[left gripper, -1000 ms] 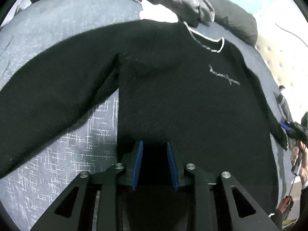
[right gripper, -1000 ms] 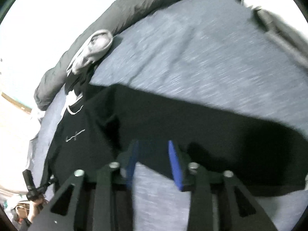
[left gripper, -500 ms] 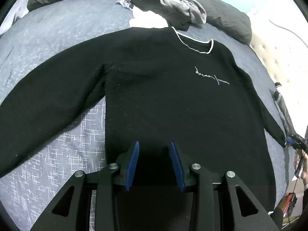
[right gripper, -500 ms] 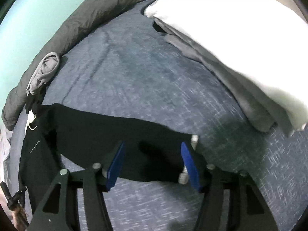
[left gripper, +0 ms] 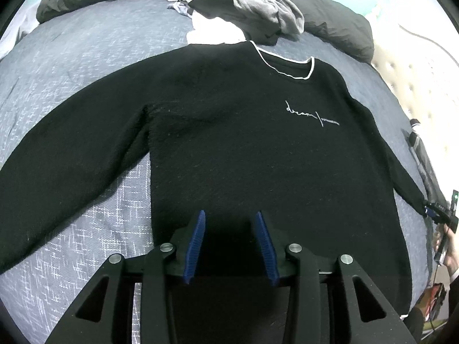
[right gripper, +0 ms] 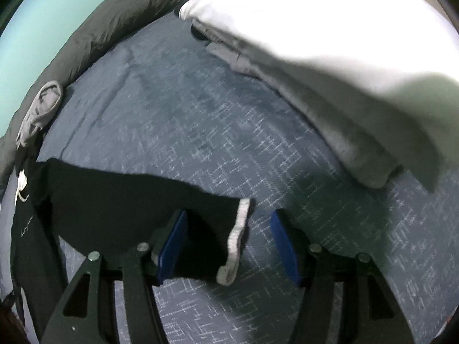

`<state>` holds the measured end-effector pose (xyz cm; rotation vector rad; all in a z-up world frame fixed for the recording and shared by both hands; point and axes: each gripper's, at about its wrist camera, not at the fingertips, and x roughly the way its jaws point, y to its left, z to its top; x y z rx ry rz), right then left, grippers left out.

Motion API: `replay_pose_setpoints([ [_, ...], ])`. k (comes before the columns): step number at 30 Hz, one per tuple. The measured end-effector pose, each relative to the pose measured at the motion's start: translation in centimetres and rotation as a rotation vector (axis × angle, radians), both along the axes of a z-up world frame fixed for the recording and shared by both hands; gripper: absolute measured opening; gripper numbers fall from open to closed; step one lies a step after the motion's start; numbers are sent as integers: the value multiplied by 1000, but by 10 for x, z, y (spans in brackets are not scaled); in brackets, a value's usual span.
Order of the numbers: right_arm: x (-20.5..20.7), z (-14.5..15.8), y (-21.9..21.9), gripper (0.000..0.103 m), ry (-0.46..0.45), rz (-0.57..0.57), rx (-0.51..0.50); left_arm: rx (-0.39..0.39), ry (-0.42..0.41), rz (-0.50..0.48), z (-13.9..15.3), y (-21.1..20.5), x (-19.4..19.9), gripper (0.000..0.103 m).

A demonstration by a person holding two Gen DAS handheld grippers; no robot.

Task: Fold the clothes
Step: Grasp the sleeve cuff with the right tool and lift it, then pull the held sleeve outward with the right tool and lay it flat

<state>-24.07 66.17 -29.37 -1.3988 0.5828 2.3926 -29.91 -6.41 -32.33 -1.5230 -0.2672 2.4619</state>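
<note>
A black sweater (left gripper: 243, 132) with a white neck trim and white script on the chest lies spread flat on the blue-grey bed, both sleeves out. My left gripper (left gripper: 229, 220) is open over the lower hem, nothing between its blue pads. In the right wrist view the sweater's sleeve (right gripper: 129, 200) ends in a white cuff (right gripper: 238, 238). My right gripper (right gripper: 229, 223) is open wide, with the cuff lying between its fingers. The right gripper shows small at the far sleeve end in the left wrist view (left gripper: 436, 212).
A grey garment (left gripper: 258, 5) and a white one lie bunched behind the collar, against a dark rolled duvet (left gripper: 330, 20). A white pillow (right gripper: 330, 14) on a grey folded blanket (right gripper: 330, 120) sits beyond the cuff. The bedspread (right gripper: 186, 114) lies around.
My right gripper has swung along the sleeve to its cuff and opened wider. My left gripper has drawn back a little toward the hem and opened slightly.
</note>
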Motion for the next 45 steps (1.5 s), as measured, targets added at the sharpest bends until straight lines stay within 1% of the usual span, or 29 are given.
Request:
replay_pose_setpoints([
  [2,1,3,-7,51,4,34,34,3,-3,4,-1,0,0,41],
  [3,1,5,-11,40,5,52,52,4,-5,6,-2,1,0,41],
  [5,3,6,-14,37,23,58,38,4,-7,4,-3,3,0,42],
  [7,4,5,-18,20,19,78,30,5,-11,-1,-3,5,1,42],
  [8,4,5,-19,19,18,85,40,6,-13,-3,-4,6,1,42],
  [10,7,12,-20,11,44,88,58,8,-11,-4,-3,7,2,42],
  [12,12,24,-20,10,91,83,82,5,-8,-7,-1,8,3,42],
  [14,17,45,-16,9,147,64,144,2,-6,-9,0,8,3,42],
  [17,17,66,-6,9,167,4,274,-1,-4,-4,2,6,4,42],
  [18,17,70,-2,9,164,-9,293,-1,-3,-3,3,5,4,42],
  [21,14,68,5,9,136,-14,293,0,1,0,3,4,4,42],
  [24,9,57,10,10,103,4,239,0,-4,1,2,3,4,42],
  [25,7,51,10,14,92,-6,233,0,-5,0,2,2,4,42],
  [27,8,46,10,15,93,-6,233,-2,-5,-3,2,2,5,42],
  [28,9,45,8,17,84,3,249,-3,-6,-6,1,2,5,42],
  [30,12,44,3,17,69,27,272,-8,-6,-5,1,0,5,42],
  [32,15,46,0,17,84,59,287,-8,-6,-2,1,-2,5,42],
  [36,26,48,4,17,97,34,275,1,-5,3,2,-4,7,42],
  [39,33,50,3,21,95,13,286,2,2,-4,4,-3,10,42],
  [42,38,50,-2,21,91,7,305,-1,0,-7,5,-4,11,42],
  [45,49,57,-5,21,110,-3,289,-6,4,2,8,-13,15,42],
])
